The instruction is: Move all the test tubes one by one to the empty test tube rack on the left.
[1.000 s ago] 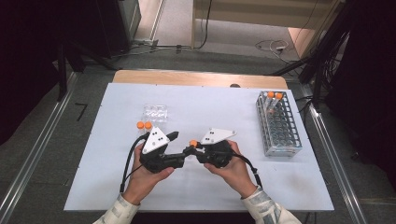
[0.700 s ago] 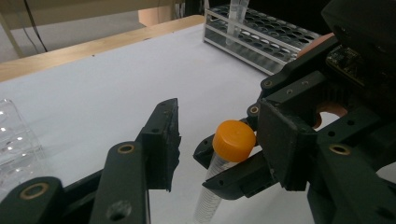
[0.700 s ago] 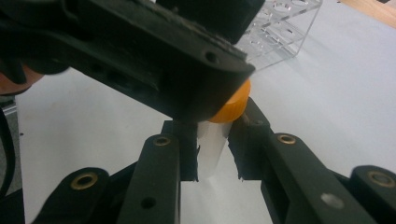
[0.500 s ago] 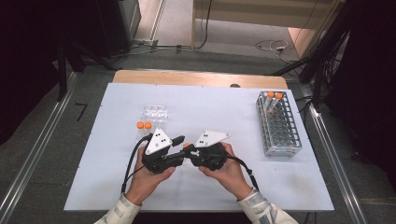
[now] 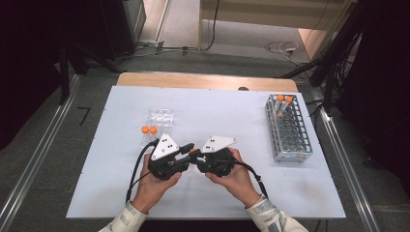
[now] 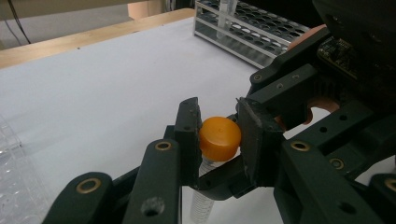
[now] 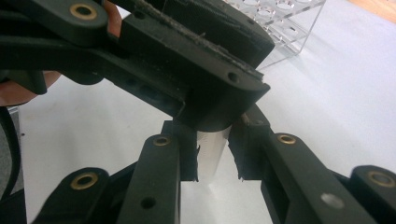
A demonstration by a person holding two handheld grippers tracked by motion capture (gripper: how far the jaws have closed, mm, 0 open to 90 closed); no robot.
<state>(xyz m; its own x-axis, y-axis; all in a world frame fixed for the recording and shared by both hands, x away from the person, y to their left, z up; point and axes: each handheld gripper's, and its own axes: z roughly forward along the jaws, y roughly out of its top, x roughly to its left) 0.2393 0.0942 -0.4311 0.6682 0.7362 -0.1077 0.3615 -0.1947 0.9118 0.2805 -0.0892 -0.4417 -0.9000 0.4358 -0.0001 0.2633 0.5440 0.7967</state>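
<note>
Both grippers meet tip to tip above the middle of the white table (image 5: 121,193). My left gripper (image 5: 187,149) (image 6: 218,114) has just been closing and is now shut on the orange cap (image 6: 219,138) of a clear tube (image 6: 201,207). The right gripper (image 5: 198,156) (image 7: 215,140) is shut on that tube's clear body (image 7: 212,154). In the right gripper view the left gripper's black jaws cover the cap. A hand holds each gripper from the near edge.
A wire tube rack (image 5: 287,128) (image 6: 252,32) stands at the right with two orange-capped tubes (image 5: 283,99) in its far end. Two more capped tubes (image 5: 149,130) lie left of the grippers beside a clear plastic holder (image 5: 162,116) (image 7: 285,23).
The left gripper's jaws have closed onto the orange cap. Both hands have stayed where they were, with the right gripper still on the tube.
</note>
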